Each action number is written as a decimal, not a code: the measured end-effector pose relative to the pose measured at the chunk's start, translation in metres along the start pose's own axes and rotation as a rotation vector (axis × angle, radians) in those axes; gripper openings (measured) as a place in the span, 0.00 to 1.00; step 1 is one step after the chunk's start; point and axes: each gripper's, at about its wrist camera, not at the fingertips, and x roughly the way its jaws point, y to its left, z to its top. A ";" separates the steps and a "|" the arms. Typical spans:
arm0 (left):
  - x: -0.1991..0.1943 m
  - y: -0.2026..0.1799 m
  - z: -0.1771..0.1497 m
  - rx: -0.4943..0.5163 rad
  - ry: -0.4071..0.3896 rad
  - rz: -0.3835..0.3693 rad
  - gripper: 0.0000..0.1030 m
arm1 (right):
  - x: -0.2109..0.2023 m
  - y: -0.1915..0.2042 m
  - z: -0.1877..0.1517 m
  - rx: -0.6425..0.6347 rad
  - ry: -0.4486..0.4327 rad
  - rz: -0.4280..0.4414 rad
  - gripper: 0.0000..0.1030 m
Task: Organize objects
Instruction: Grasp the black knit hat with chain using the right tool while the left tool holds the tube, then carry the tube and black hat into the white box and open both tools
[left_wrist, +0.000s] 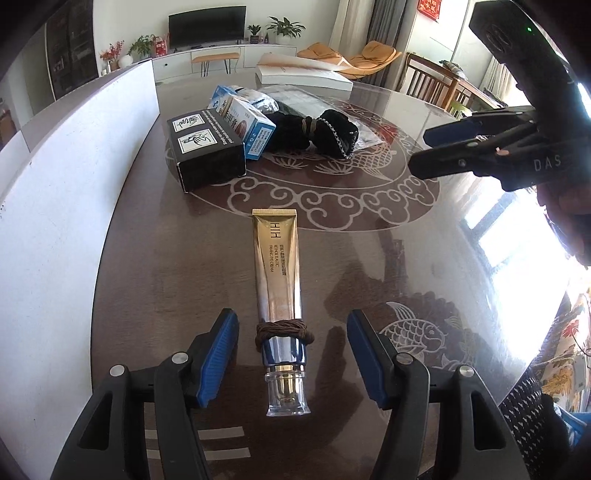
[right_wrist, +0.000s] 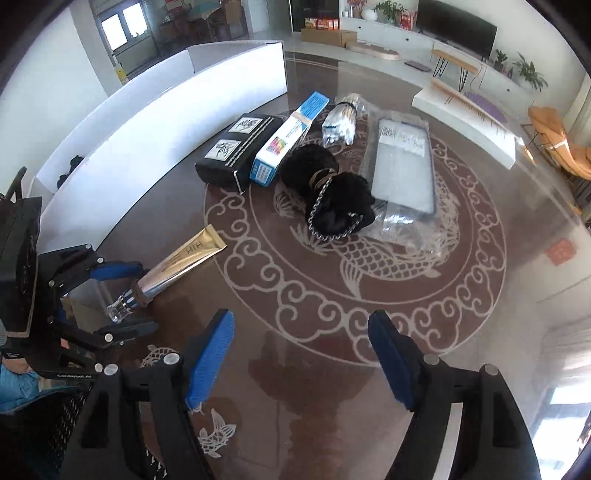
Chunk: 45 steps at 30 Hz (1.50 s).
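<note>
- The sorting is judged to be at an early stage: most items are seen gathered in the upper middle of both frames, and no item is held
- In the left wrist view a gold cream tube (left_wrist: 277, 291) is seen lying flat on the surface (left_wrist: 388, 258), cap toward the camera, in the lower centre of the frame, apart from the group
- A brown cord (left_wrist: 282, 331) is wound around the tube near its clear cap
- The left gripper (left_wrist: 291, 360) is posed low with its jaws spread wide on either side of the cap end; the tube is not touched by either pad
- In the right wrist view the right gripper (right_wrist: 301, 360) is held above bare surface at the bottom of the frame, its jaws wide apart and empty
- In the group are a black box (right_wrist: 236, 153), a blue and white box (right_wrist: 288, 138), a black furry item with a chain (right_wrist: 328, 195) and a clear packet (right_wrist: 402, 166)
- A white board (right_wrist: 166, 122) is seen standing along the upper left
</note>
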 end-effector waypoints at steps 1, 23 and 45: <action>0.002 -0.001 0.003 -0.002 0.003 0.008 0.59 | 0.003 0.000 0.016 -0.036 -0.028 -0.030 0.73; -0.048 0.013 -0.031 -0.147 -0.131 -0.038 0.24 | -0.016 -0.009 -0.074 0.314 -0.049 0.174 0.31; -0.153 0.241 -0.031 -0.459 -0.097 0.465 0.53 | -0.005 0.298 0.139 -0.070 -0.117 0.431 0.57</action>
